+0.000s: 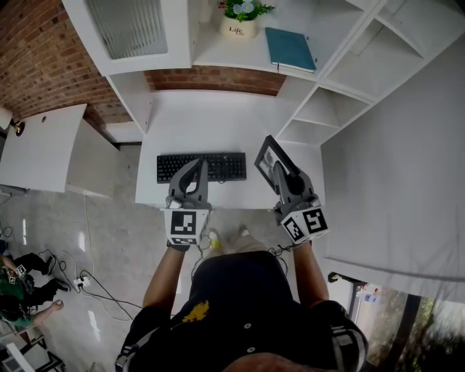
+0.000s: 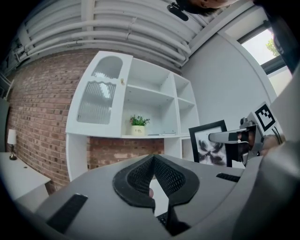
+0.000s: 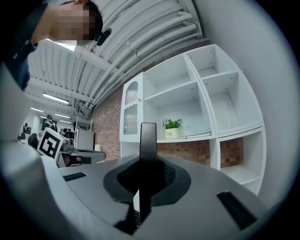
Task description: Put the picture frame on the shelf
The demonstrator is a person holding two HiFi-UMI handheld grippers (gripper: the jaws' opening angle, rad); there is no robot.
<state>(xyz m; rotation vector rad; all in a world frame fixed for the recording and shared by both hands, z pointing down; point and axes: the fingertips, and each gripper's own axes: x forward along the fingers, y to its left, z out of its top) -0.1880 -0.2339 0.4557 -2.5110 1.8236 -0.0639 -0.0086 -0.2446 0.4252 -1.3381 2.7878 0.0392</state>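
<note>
Right tongs (image 1: 279,171) clamped on the black rectangular picture frame (image 1: 266,154), held upright - the white shelf unit (image 1: 211,52) not yet reached, placement outstanding; left tongs (image 1: 201,166) closed, empty.

**Table** (image 1: 218,120): the keyboard (image 1: 201,166) takes the front edge at left and middle; the surface behind it is bare up to the brick wall (image 1: 214,76).

**Shelf** (image 1: 218,51) above: a potted plant (image 1: 240,18) and a teal book (image 1: 290,49) occupy the middle and right — bare board remains left of and in front of the plant.

A closed glazed door (image 1: 131,29) blocks the left section.

The right-hand compartments (image 1: 323,109) stand open and bare, parted by white dividers — the picture frame (image 1: 270,156) hangs over the table's right end, near them.
</note>
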